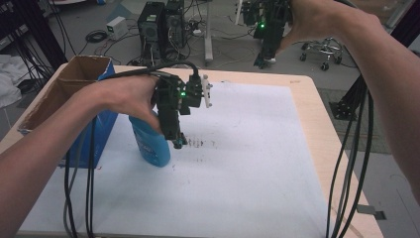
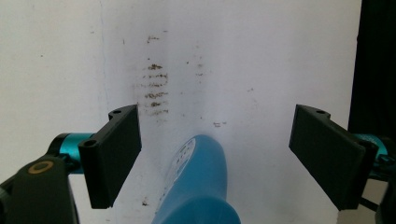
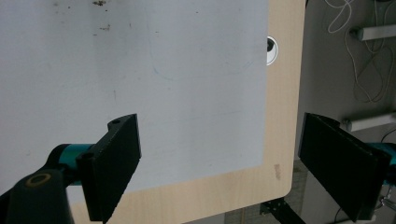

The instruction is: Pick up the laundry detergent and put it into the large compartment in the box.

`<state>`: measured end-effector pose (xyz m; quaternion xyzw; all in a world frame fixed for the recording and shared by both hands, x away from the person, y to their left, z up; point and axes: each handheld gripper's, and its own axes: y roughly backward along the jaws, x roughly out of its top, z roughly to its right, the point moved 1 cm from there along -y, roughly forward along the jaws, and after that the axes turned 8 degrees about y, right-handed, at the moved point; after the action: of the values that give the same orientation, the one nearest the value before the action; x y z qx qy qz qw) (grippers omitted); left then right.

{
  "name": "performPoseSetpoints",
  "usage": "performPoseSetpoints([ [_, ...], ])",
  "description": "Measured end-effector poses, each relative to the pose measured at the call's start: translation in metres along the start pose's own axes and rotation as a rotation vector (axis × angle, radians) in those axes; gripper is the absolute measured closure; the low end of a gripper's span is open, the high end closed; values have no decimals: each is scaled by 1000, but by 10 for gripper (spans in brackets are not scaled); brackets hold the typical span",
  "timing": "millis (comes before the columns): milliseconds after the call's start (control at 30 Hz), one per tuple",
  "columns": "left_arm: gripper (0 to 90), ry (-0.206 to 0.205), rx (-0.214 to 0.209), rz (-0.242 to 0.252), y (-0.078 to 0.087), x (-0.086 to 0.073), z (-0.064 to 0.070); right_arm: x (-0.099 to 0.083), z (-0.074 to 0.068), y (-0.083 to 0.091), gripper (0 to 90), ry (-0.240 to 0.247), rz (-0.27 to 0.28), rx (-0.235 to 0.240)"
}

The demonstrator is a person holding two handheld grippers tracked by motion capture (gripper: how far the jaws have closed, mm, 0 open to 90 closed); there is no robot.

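left tongs [image 2: 215,156] | agape (unclamped) | above blue bottle [image 2: 198,186]

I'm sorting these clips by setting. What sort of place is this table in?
Probably a lab or workshop. Black desktop computer towers stand on the grey floor amid loose cables, a wheeled chair base sits nearby, and the pale wooden table carries a scuffed white sheet for work.
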<state>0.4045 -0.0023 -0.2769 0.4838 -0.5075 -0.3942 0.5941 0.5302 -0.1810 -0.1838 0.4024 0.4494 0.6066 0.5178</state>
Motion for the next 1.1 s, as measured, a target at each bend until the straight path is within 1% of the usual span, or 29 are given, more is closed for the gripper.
performPoseSetpoints([
  [100, 169, -5, -2, 4, 2, -5, -2, 2, -1, 0, 123, 5, 0, 1],
  [200, 169, 0, -4, 9, 3, -8, -4, 3, -2, 0, 123, 7, -2, 2],
  [300, 169, 0, -11, 5, 5, -17, -8, 2, -3, 0, 123, 7, -7, 0],
  [333, 168, 6, -13, 7, 6, -20, -8, 2, -3, 0, 123, 3, -10, 1],
  [433, 169, -11, -22, 10, 8, -23, -8, 1, -3, 0, 123, -1, -12, 3],
  [533, 169, -40, -36, 26, 12, -25, -4, 1, -3, -1, 123, 2, -13, 6],
  [733, 169, -104, -32, 21, 20, -31, 0, 1, -6, -1, 123, 5, -12, 3],
  [833, 169, -109, -44, 24, 21, -34, -1, 1, -7, -1, 123, 9, -10, 0],
  [867, 169, -120, -43, 23, 21, -36, 0, 1, -7, -1, 123, 10, -12, -1],
  [933, 169, -123, -39, 13, 19, -38, 0, 1, -8, -1, 123, 11, -12, -1],
  [967, 169, -131, -36, 9, 19, -40, -1, 1, -8, -1, 123, 15, -12, -1],
  [1000, 169, -136, -31, 11, 18, -41, -1, 1, -9, 0, 123, 8, -15, -1],
  [1100, 169, -138, -34, 16, 19, -45, -4, 1, -10, 0, 123, 11, -12, 1],
])
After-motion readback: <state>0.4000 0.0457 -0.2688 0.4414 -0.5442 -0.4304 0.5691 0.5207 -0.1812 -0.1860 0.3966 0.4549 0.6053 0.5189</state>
